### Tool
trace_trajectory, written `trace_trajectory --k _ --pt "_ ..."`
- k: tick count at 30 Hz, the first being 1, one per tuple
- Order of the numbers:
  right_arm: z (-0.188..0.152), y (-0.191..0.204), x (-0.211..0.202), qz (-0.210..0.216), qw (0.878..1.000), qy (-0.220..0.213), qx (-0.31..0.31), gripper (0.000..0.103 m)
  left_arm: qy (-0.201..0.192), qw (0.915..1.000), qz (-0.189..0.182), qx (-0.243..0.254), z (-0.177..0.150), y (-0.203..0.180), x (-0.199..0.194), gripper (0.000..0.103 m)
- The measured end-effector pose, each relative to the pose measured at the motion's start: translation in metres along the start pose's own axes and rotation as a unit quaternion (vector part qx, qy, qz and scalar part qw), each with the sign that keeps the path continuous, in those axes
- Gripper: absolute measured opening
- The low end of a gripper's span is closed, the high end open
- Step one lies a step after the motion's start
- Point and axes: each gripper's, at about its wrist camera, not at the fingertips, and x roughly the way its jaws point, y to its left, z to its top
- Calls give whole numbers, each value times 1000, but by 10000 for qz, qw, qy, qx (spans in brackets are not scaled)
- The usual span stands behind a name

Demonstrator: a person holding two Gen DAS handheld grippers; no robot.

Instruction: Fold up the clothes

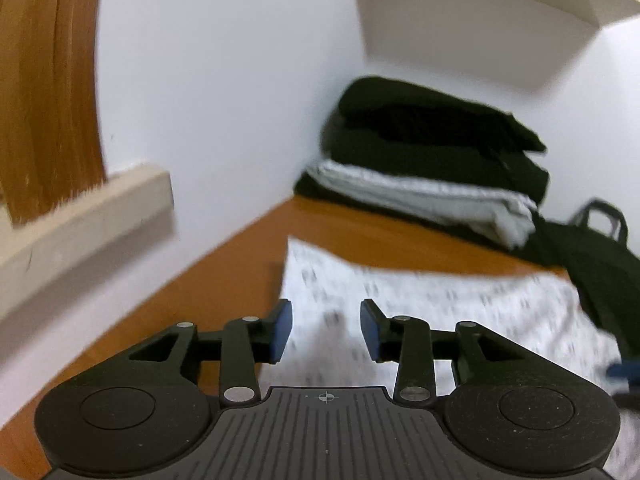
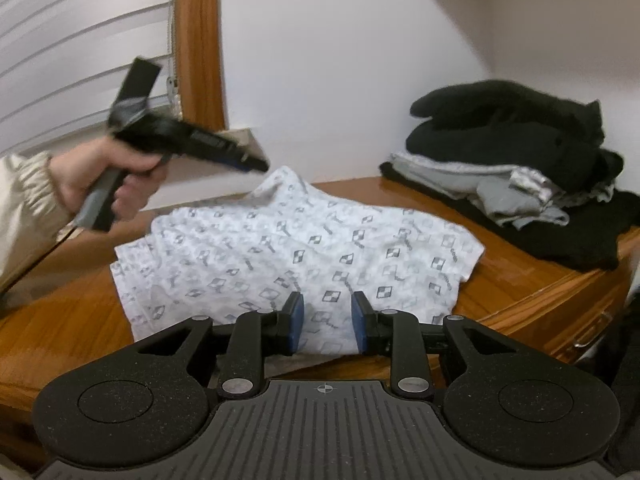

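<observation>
A white shirt with a grey checkered print (image 2: 296, 248) lies folded on the wooden table (image 2: 64, 320); it also shows in the left wrist view (image 1: 420, 312). My left gripper (image 1: 326, 330) is open and empty, held above the shirt's left part. In the right wrist view the left gripper (image 2: 252, 164) is in the air above the shirt's far left corner, held by a hand. My right gripper (image 2: 327, 322) is open and empty, just above the shirt's near edge.
A stack of folded black and grey clothes (image 2: 516, 160) sits at the back right of the table, also in the left wrist view (image 1: 432, 160). A white wall (image 2: 340, 60) stands behind, a window with blinds (image 2: 80, 40) at left. The table's front edge (image 2: 560, 300) runs at right.
</observation>
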Motion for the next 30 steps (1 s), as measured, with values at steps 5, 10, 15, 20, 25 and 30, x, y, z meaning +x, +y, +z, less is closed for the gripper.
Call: trace_trajectory --k 5,10,15,20,25,30 --pt "9 18 -12 292 9993 -148 174 37 181 9997 33 166 -19 -3 -11 41" --pt "14 42 -1 454 9986 244 -129 22 289 9993 190 171 -27 6 -7 41" --pt "11 36 -8 614 9964 574 129 18 355 9991 145 172 -29 13 -2 46" --pt "11 36 -14 605 9968 492 147 19 370 9992 97 103 -29 17 -2 47" --pt "23 17 -11 245 9992 267 144 26 363 9991 144 179 -30 14 -1 47" --pt "45 -29 19 -315 9992 231 65 30 338 9992 116 168 -32 16 -2 49"
